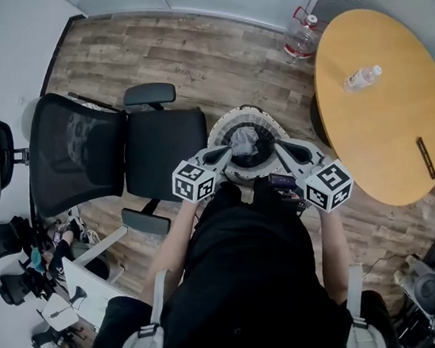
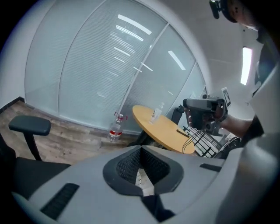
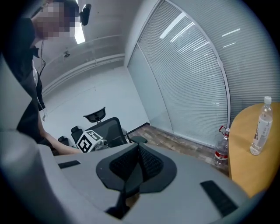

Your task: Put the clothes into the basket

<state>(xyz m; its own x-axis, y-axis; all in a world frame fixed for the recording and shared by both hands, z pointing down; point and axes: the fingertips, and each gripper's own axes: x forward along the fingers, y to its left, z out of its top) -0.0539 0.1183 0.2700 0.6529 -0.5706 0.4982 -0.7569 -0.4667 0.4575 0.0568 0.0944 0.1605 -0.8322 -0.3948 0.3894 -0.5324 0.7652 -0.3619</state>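
Clothes (image 1: pixel 244 140) — one grey, crumpled garment, as far as shows — lie heaped inside the basket (image 1: pixel 224 126), which stands on the plank floor (image 1: pixel 198 60) between the black chair (image 1: pixel 162 153) and the near edge of the round table (image 1: pixel 384 109). Left gripper (image 1: pixel 226 153) and right gripper (image 1: pixel 279 145) hover over its rim, each with jaws pressed together on nothing. The basket looks light, so a low swing might tip it — or soft cloth could snag on a jaw and drag out. Its wall is white and ribbed, its inside dark; the table is smooth tan wood.
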